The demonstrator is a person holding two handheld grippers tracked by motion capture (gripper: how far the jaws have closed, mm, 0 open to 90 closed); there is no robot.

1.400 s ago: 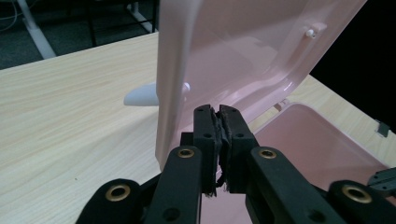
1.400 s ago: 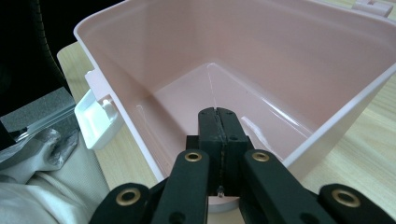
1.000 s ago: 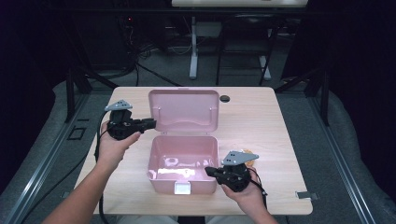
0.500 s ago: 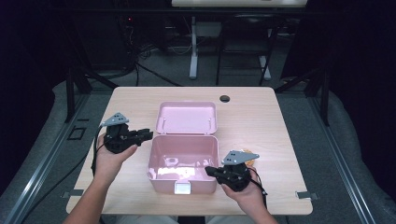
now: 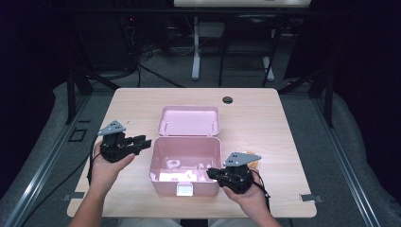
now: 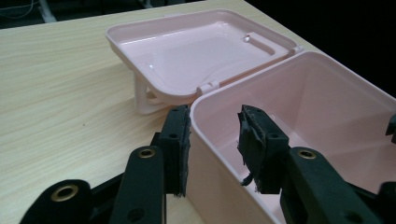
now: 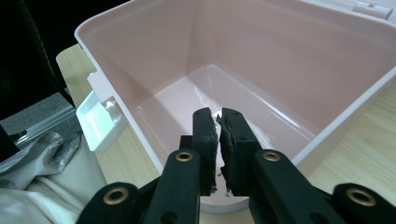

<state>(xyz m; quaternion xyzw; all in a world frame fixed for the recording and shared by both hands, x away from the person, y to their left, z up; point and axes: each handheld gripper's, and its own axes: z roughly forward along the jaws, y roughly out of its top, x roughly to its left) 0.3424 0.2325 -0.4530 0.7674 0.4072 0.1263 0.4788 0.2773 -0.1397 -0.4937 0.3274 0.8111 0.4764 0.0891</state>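
Pink box (image 5: 185, 164) near the front middle of the table (image 5: 283, 123), lid (image 5: 189, 120) thrown back and propped tilted behind the hinge. Inside, pale small items, too blurred to tell. On the front wall, white latch (image 7: 99, 120). Left gripper (image 5: 140, 144) at the box's left corner, jaws spread and just opened wider, rim of the wall between them, pads apart from it. Right gripper (image 5: 211, 174) over the box's right front edge, jaws pressed nearly together with only a thin slit, pinching nothing.
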